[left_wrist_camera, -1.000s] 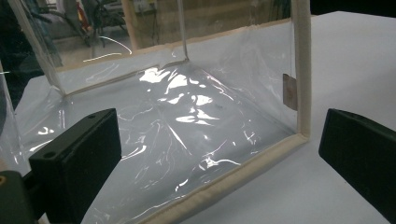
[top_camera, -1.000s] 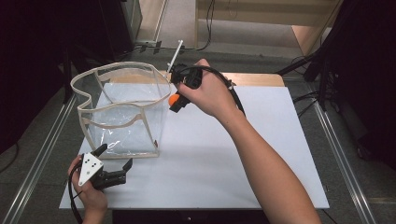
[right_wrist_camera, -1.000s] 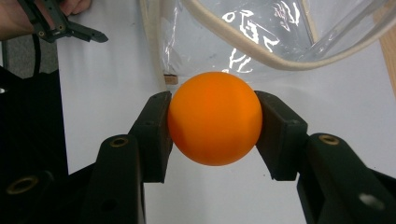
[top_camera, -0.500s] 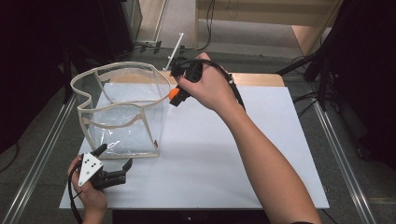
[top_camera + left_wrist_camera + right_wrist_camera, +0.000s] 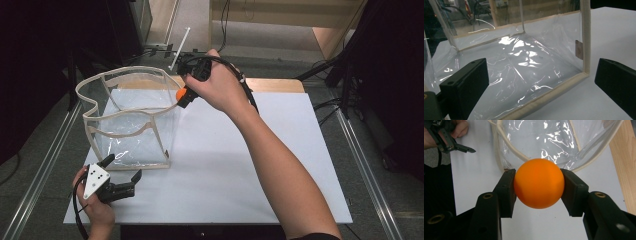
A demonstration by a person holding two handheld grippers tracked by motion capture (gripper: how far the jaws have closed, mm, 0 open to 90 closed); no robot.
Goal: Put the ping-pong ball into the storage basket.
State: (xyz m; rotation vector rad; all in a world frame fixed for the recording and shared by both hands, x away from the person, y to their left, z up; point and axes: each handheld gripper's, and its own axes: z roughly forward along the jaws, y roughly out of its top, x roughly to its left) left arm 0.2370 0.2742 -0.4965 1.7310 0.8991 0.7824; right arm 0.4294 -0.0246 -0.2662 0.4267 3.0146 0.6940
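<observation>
Above bag rim: right gripper (image 5: 538, 188) clamping orange ball (image 5: 538, 187); carrying it over clear bag (image 5: 131, 116) before releasing. Left gripper (image 5: 123, 176) idling wide open.

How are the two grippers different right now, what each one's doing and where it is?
The right gripper is shut on an orange ball, while the left gripper is open and holds nothing. The right gripper is raised at the rim of the clear bag, near its far side; the left gripper sits low on the white table, at the bag's near bottom corner. Both are hand-held, with black jaws.
</observation>
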